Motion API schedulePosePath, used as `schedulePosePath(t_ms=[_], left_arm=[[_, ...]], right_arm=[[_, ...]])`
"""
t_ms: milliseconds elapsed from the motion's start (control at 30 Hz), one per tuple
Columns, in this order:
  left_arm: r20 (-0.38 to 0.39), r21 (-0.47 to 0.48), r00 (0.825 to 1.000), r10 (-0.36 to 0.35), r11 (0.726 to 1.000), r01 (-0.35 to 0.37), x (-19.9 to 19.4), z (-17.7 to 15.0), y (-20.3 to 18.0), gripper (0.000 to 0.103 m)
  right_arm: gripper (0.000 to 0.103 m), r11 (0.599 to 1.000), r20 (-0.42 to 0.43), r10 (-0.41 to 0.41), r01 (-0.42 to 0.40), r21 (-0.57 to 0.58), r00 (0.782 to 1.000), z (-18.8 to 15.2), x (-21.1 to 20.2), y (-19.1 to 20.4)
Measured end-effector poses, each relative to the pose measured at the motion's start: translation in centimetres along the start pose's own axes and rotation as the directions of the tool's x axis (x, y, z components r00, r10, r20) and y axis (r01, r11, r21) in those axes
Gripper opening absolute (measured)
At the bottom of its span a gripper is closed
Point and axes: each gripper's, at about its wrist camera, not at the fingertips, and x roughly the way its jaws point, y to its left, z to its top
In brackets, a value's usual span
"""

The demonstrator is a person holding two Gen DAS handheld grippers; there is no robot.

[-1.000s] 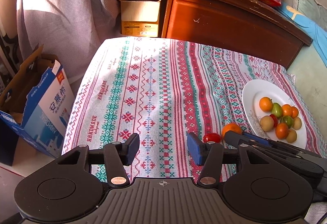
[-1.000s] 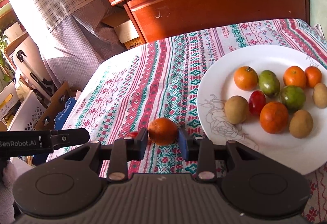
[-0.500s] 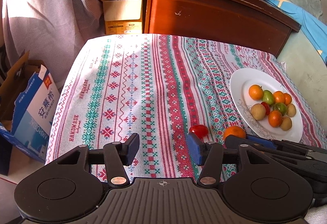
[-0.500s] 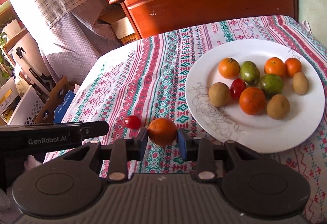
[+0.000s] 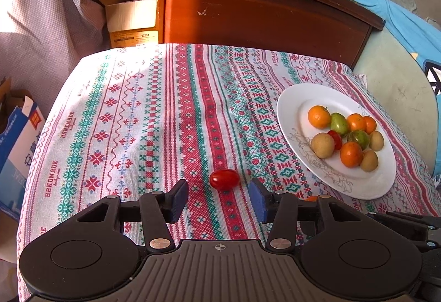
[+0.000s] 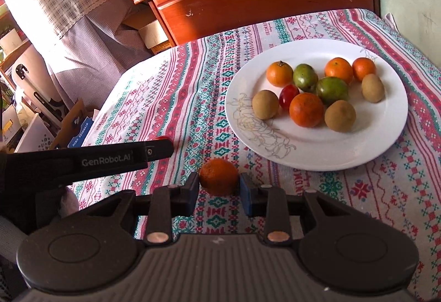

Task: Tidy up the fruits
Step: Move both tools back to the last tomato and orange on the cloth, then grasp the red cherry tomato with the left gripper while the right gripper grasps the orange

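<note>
Sunlight falls across a patterned tablecloth [image 5: 154, 120]; behind it stand a brown wooden cabinet [image 5: 259, 15], an open cardboard box [image 5: 132, 23] and checked curtains [image 5: 49, 12].

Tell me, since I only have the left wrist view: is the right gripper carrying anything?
Observer: Yes. The right gripper has its fingers shut on a small orange.
Operator: Has it reached the plate?
Observer: No. In the right wrist view the orange is short of the plate, with the tablecloth showing between them.
</note>
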Motion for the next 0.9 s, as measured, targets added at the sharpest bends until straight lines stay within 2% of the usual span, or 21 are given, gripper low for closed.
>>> schedulePosePath(t_ms=[167,267,433,667,900], left_arm=[[-0.006,-0.012,1.000,0.011,1.000,-0.011,0.6,0.0,-0.4,0.045],[-0.008,-0.015,1.000,0.013,1.000,-0.013,0.8,0.1,-0.6,0.038],[-0.003,-0.018,1.000,0.014,1.000,-0.014,1.1,0.1,-1.0,0.036],[0.008,-0.013,1.000,0.013,1.000,-0.013,1.2,-0.1,-1.1,0.024],[0.024,0.002,1.000,0.001,1.000,-0.001,1.0,-0.5,-1.3,0.023]], right_arm=[[0.032,1.000,0.002,0.007,-0.007,0.004,1.000,-0.1,-0.1,-0.3],[0.032,1.000,0.003,0.009,-0.009,0.007,1.000,-0.1,-0.2,-0.3],[0.032,1.000,0.007,0.009,-0.009,0.010,1.000,-0.2,-0.3,-0.4],[0.032,1.000,0.010,0.011,-0.011,0.015,1.000,-0.2,-0.3,-0.6],[0.032,1.000,0.013,0.014,-0.014,0.017,1.000,-0.2,-0.4,-0.6]])
